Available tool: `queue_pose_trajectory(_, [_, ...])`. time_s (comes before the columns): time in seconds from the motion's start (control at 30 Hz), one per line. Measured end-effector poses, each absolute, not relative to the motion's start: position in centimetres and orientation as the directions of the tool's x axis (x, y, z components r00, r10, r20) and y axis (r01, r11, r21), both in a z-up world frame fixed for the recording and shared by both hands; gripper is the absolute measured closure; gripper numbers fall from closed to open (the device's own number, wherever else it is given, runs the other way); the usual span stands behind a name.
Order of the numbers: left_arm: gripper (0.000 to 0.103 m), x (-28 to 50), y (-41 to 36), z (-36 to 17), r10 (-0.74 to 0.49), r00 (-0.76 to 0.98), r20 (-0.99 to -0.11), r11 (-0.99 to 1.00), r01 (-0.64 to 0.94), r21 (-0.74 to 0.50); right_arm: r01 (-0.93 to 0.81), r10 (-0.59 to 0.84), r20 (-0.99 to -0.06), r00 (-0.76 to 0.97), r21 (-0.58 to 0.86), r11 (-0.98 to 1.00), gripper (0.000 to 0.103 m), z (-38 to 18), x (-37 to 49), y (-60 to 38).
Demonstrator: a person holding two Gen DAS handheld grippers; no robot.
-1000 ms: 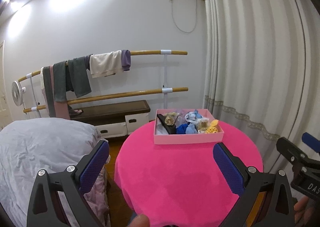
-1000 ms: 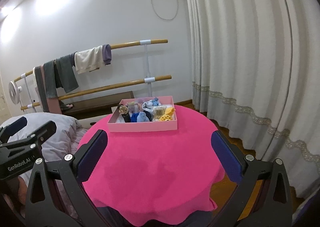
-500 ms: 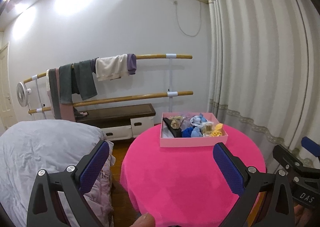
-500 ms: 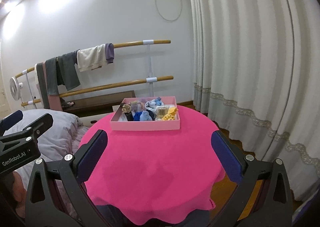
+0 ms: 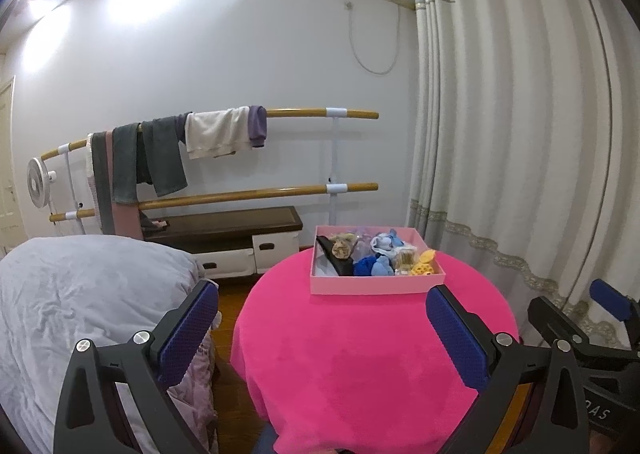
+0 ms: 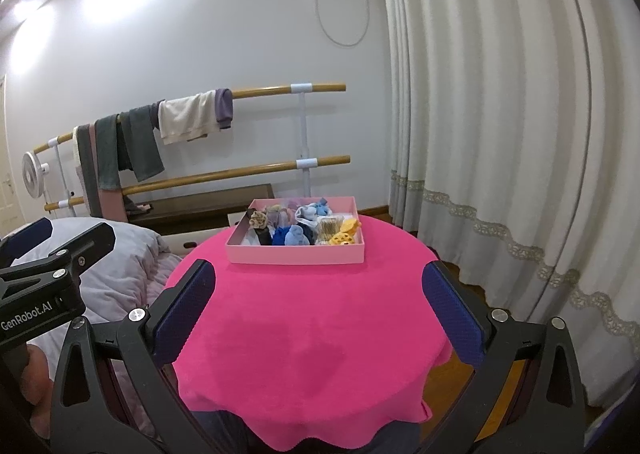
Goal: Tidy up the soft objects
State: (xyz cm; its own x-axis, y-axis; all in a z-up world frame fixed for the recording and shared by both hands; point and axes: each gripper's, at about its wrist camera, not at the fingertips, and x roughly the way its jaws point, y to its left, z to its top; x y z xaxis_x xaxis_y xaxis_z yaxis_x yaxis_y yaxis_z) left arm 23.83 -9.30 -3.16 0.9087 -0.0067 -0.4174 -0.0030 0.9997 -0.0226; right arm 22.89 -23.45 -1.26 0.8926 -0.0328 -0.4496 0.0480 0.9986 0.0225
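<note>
Soft items (image 6: 298, 228) sit bunched inside the pink box (image 6: 296, 254) at the counter's (image 6: 304, 334) far side. Left tongs (image 5: 322, 324) and right tongs (image 6: 318, 308) hang spread wide, empty, well short of the box — fits sorting ahead or already finished.
</note>
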Motion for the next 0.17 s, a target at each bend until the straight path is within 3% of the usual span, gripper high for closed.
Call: queue_pose_trajectory(0.17, [0.0, 23.58, -9.3, -3.36, -0.014, 0.914, -0.406, 1.0, 0.003, -0.028, 0.05, -0.034, -0.449, 0.893, 0.023, 0.999, 0.0, -1.31, 22.81, -23.31])
